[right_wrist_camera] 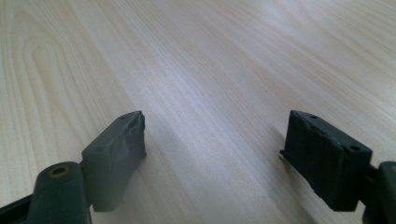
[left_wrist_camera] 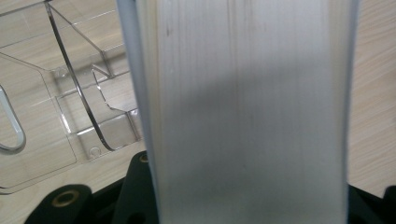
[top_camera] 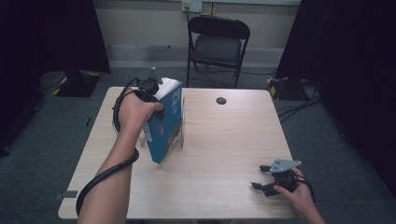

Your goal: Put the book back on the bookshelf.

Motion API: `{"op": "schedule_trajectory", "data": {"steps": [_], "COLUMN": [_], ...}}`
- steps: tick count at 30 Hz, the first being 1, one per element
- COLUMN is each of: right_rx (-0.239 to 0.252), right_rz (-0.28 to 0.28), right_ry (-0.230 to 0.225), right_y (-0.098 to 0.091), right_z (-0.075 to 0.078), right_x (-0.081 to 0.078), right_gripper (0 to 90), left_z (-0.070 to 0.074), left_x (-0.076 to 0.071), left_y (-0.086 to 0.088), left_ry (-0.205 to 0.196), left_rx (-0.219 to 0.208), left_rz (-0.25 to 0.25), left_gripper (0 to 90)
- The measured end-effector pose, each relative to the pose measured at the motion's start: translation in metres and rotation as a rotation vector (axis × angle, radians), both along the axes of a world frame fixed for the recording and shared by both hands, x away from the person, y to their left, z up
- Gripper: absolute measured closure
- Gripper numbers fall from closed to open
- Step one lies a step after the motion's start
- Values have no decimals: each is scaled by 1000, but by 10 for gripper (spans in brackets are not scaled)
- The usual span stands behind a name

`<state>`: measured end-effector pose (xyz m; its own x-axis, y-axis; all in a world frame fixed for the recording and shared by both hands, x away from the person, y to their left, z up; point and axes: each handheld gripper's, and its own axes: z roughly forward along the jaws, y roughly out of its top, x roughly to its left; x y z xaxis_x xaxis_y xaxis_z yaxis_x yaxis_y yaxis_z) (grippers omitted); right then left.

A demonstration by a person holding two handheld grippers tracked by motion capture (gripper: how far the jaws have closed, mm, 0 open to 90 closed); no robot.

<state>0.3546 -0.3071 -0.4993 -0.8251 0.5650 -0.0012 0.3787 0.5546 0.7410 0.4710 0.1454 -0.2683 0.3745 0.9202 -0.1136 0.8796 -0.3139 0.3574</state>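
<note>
A thick blue-covered book with white page edges stands tilted on the left half of the wooden table. My left gripper is shut on its upper end from above. In the left gripper view the book's page edge runs up between the two black jaws of the left gripper. A clear acrylic book stand sits right beside the book's lower part, and the clear acrylic book stand lies on the table to the book's left. My right gripper rests low at the table's front right, open, with nothing between the jaws of the right gripper.
A black folding chair stands behind the table's far edge. A small dark round cap sits near the far middle of the table. Dark curtains hang at both sides, and cables lie on the floor at the right.
</note>
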Motion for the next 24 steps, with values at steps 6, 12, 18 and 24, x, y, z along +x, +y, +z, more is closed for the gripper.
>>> {"op": "schedule_trajectory", "data": {"steps": [6, 12, 18, 24], "right_rx": [0, 0, 0, 0], "right_rz": [0, 0, 0, 0], "right_ry": [0, 0, 0, 1], "right_y": [0, 0, 0, 0], "right_z": [0, 0, 0, 0], "right_x": [0, 0, 0, 0], "right_gripper": [197, 197, 197, 197], "left_z": [0, -2, -2, -3], "left_x": [3, 5, 7, 10], "left_y": [-3, -6, -8, -12], "left_ry": [2, 0, -3, -10], "left_rx": [8, 4, 22, 15], "left_rz": [14, 30, 32, 51], "left_gripper": [619, 619, 619, 619]}}
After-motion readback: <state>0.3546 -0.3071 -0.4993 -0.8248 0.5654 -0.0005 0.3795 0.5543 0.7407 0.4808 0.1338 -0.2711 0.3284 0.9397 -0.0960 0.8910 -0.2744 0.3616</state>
